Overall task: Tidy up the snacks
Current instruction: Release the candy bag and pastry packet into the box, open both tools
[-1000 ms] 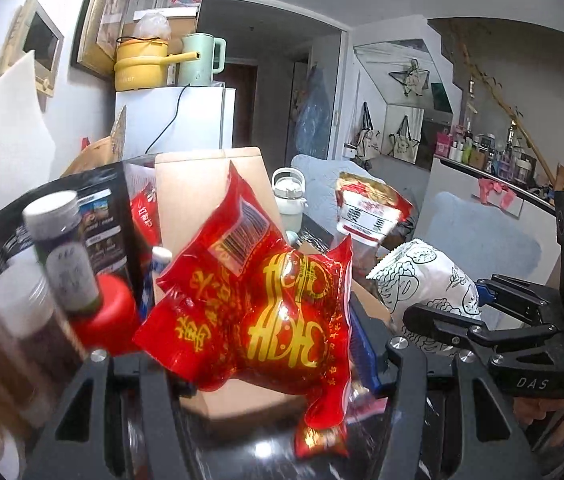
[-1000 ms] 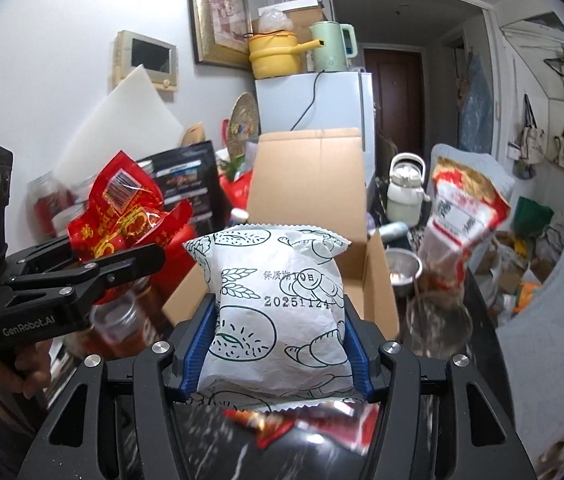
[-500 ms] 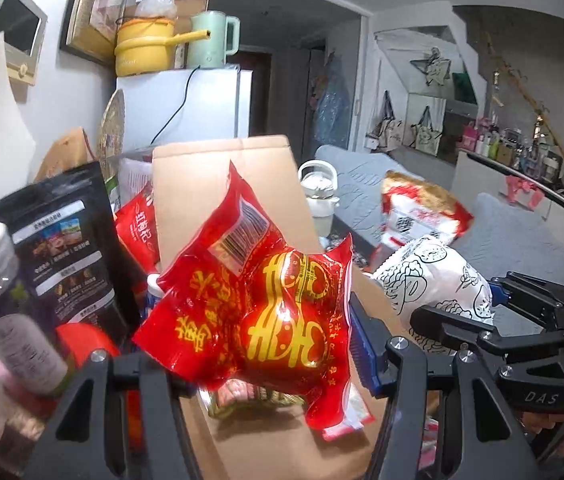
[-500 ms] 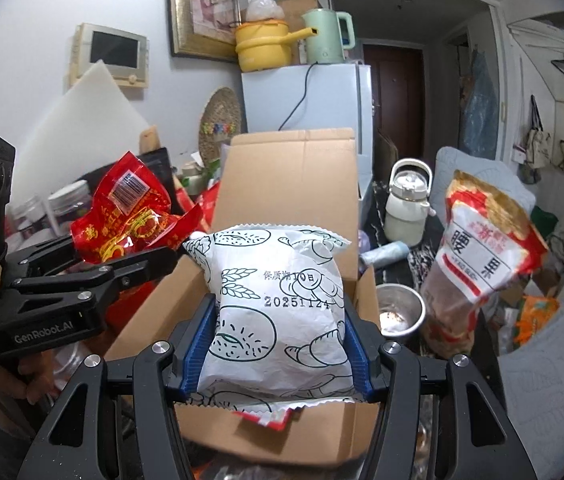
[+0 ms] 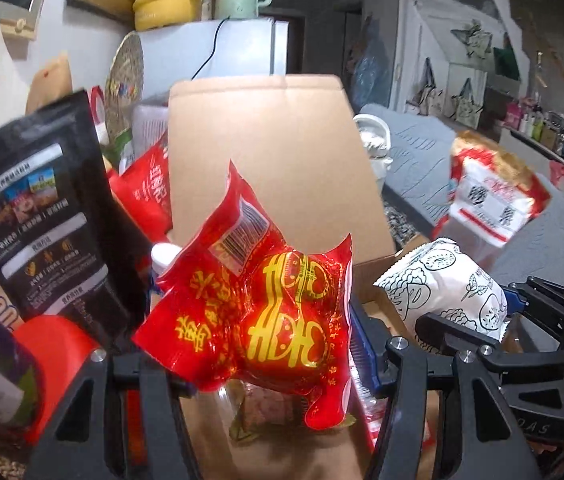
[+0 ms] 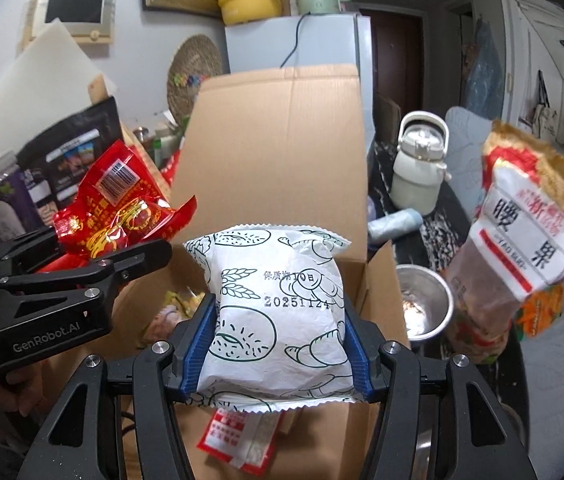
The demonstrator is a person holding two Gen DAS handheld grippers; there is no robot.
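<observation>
Both hands are carrying a snack to the open cardboard box [image 6: 282, 152], so the step in hand is the delivery into the box. The left gripper [image 5: 258, 344] has its jaws pinching a red snack packet [image 5: 258, 304], which hangs above the box's near left part. The right gripper [image 6: 278, 344] has its jaws clamped on the sides of a white pastry packet [image 6: 278, 312], held upright over the box's opening. Inside the box a few packets already lie, among them a red-and-white sachet [image 6: 242, 436] near the front wall and a yellowish packet [image 6: 180, 304] further in, though the held packets hide much of the floor, so I cannot tell how full it is.

The next move calls for lowering each packet until it is inside the walls, then spreading the jaws to let it drop, keeping the two grippers from knocking together.

Against the frame a second ago, both grippers have come forward and down: the box's flap looms larger, its interior now shows beneath the packets, and the jars at the left have slid out of the left view. The grips are unchanged.
</observation>
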